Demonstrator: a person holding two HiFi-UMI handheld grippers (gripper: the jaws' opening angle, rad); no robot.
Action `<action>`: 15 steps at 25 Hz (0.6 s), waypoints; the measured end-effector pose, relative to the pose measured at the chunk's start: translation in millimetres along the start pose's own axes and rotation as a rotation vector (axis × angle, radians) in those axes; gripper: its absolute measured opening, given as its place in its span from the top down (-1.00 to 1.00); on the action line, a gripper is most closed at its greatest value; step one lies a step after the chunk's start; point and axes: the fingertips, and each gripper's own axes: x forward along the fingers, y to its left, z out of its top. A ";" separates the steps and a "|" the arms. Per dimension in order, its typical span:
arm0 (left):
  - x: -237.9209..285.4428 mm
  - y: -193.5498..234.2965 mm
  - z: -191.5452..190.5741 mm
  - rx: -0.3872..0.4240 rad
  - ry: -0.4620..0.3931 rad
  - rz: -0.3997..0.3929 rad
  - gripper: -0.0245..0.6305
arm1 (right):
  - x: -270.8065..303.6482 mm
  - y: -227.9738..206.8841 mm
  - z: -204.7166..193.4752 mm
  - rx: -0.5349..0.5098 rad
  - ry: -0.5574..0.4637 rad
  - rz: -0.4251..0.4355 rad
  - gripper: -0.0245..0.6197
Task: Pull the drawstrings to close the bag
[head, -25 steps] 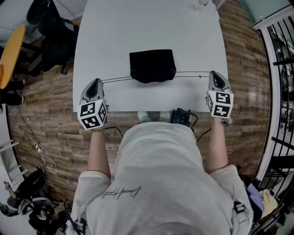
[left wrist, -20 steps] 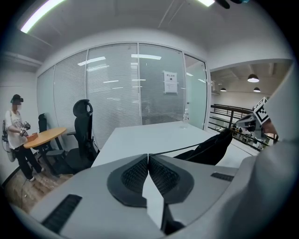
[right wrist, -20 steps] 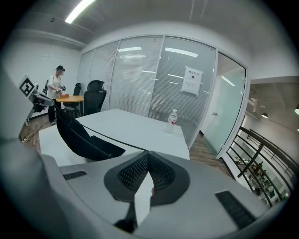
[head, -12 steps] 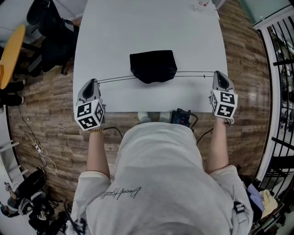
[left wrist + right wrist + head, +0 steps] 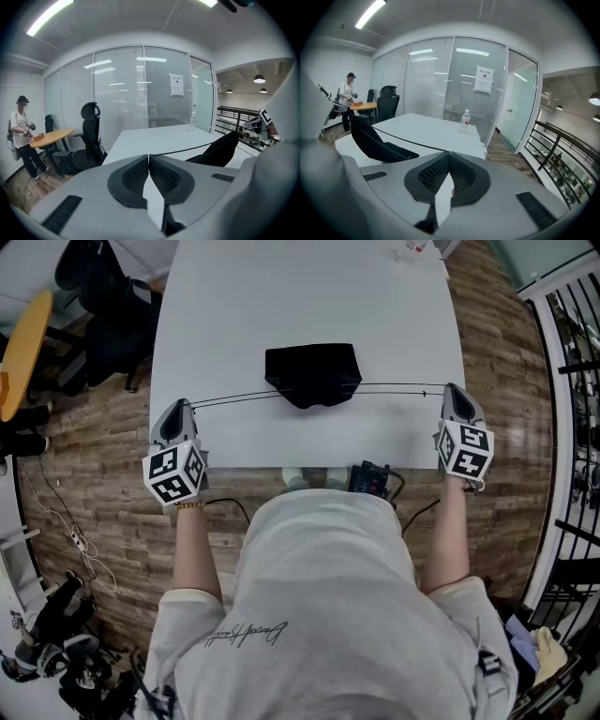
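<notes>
A black drawstring bag [image 5: 312,371] lies on the white table [image 5: 281,296], its mouth toward me. Thin black drawstrings [image 5: 234,397] run taut from the mouth out to both sides. My left gripper [image 5: 178,408] is at the table's left front corner, shut on the left string ends. My right gripper [image 5: 451,388] is at the right edge, shut on the right drawstring [image 5: 394,387]. In the left gripper view the drawstring [image 5: 187,149] leaves the closed left gripper [image 5: 149,156] toward the bag [image 5: 218,150]. In the right gripper view the drawstring [image 5: 403,140] runs from the right gripper [image 5: 448,153] to the bag [image 5: 375,140].
A water bottle [image 5: 410,251] stands at the table's far right. A black device [image 5: 370,479] sits at the near edge. Black office chairs [image 5: 103,296] and a round yellow table [image 5: 23,343] are at left. A black railing [image 5: 572,381] runs at right. A person [image 5: 21,136] stands by the yellow table.
Both grippers have moved outward, the left further left and the right further right. The drawstrings are stretched longer and straighter. The bag stays in place.
</notes>
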 end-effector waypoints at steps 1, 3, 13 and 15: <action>-0.3 1.1 0.2 -0.003 -0.001 0.003 0.88 | -0.2 -1.5 -0.2 0.001 0.000 -0.003 0.85; -1.0 2.4 0.6 -0.008 -0.002 0.007 0.88 | -1.0 -5.3 -0.8 0.008 0.001 -0.008 0.85; -1.1 8.3 0.4 -0.027 0.001 0.014 0.88 | -1.4 -17.2 -5.8 0.080 -0.004 -0.003 0.85; -0.4 10.1 -1.5 -0.036 0.002 0.014 0.87 | -0.9 -17.1 -7.4 0.084 -0.002 -0.002 0.85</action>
